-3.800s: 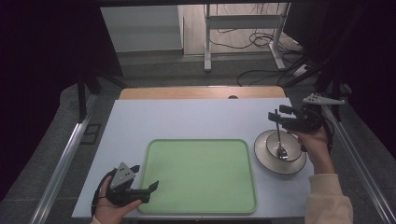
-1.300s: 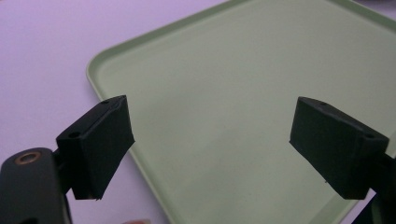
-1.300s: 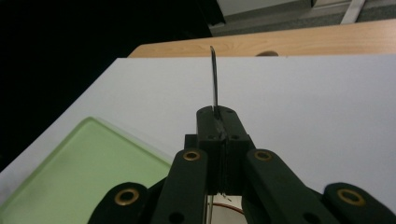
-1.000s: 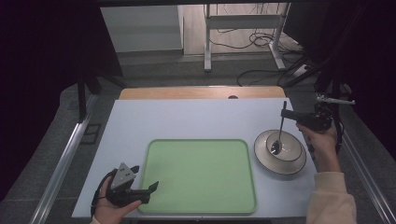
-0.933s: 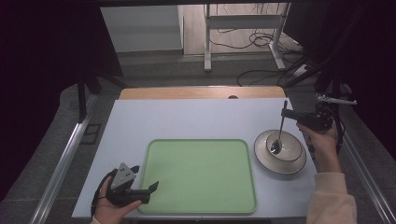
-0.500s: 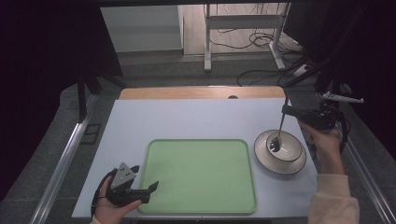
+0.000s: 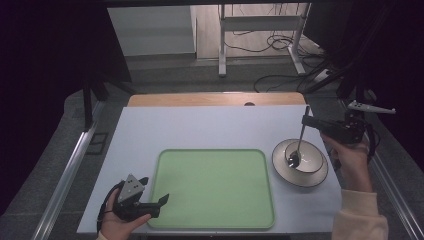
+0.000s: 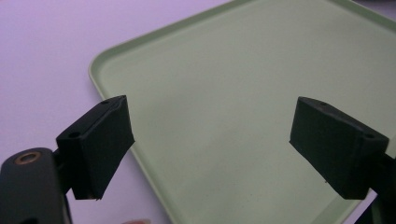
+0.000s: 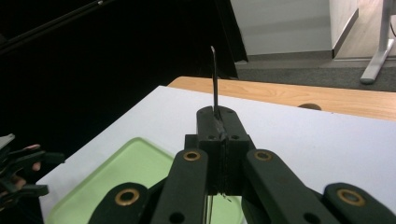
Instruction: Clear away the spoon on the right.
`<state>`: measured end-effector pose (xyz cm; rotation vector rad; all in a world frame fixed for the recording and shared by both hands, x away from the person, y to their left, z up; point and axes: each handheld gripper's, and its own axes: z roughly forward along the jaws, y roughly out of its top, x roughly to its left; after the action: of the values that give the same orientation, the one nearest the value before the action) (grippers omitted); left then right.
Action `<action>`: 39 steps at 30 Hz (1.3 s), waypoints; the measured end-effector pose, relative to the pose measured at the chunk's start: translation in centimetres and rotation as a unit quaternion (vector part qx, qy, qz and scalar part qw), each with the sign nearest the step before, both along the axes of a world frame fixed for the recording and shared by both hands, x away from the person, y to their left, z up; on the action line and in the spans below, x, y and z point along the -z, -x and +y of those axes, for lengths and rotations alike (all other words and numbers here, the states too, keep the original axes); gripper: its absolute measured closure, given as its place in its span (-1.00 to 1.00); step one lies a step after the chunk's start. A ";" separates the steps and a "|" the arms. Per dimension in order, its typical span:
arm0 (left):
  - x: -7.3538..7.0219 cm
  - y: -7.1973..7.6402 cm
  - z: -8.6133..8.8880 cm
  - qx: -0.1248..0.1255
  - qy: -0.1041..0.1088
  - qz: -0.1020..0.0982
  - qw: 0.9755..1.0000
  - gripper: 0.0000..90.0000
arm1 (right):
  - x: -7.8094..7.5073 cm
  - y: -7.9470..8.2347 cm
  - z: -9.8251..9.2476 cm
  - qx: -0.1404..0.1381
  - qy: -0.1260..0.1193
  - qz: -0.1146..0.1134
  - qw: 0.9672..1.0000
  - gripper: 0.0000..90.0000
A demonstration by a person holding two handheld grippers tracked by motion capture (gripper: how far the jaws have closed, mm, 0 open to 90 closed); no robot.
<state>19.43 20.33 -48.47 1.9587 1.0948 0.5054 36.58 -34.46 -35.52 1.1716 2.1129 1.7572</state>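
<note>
- Two handheld grippers work at a pale lavender-white rectangular table (image 7: 200,127), seen from a fixed camera above the person's side.
- At the table's right side, a slim dark metal spoon (image 7: 298,145) stands nearly upright, its bowl down inside a round shallow cream ceramic bowl with a dark rim (image 7: 312,175).
- The right gripper (image 7: 312,122) has its black jaws pressed together on the spoon's handle near the top; in the right gripper view the thin handle (image 9: 215,84) rises straight out from between the closed jaw tips (image 9: 219,123).
- The person's right hand (image 7: 350,160), in a cream sleeve, holds that gripper just beyond the bowl's far right rim; a grey three-cornered plate (image 7: 371,106) sits on top.
- Whether the spoon's bowl touches the dish or hangs just above it is hard to tell from above.
- A light green rounded-corner plastic tray (image 7: 215,187) lies at the table's centre front, just left of the bowl and apart from it.
- The left gripper (image 7: 162,200), held in the person's left hand (image 7: 117,222) at the table's near left corner, points its jaws over the tray's near left edge.
- In the left gripper view its two black jaws stand wide apart with nothing between them, above the tray's bare green surface (image 8: 224,93) and its raised rim.
- Beyond the table's far edge lie a strip of wooden board (image 7: 215,99), grey floor and loose dark cables (image 7: 280,80).
</note>
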 end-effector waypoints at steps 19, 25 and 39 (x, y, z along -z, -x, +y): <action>-0.1 0.1 -0.3 -0.004 -0.002 -0.001 1.000 -0.72 | -2.3 5.3 4.3 -0.018 0.058 -0.019 0.998 0.98; 0.0 0.1 -0.4 -0.004 -0.001 0.001 1.000 -0.72 | -2.1 5.6 5.9 -0.032 0.080 -0.009 0.996 0.98; 0.0 0.1 -0.3 -0.002 -0.003 0.002 1.000 -0.72 | 0.3 4.7 9.2 -0.044 0.131 0.051 0.989 0.97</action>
<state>19.34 20.04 -48.44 1.9635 1.1021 0.5074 31.85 -25.30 -35.77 1.1337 2.3989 1.4224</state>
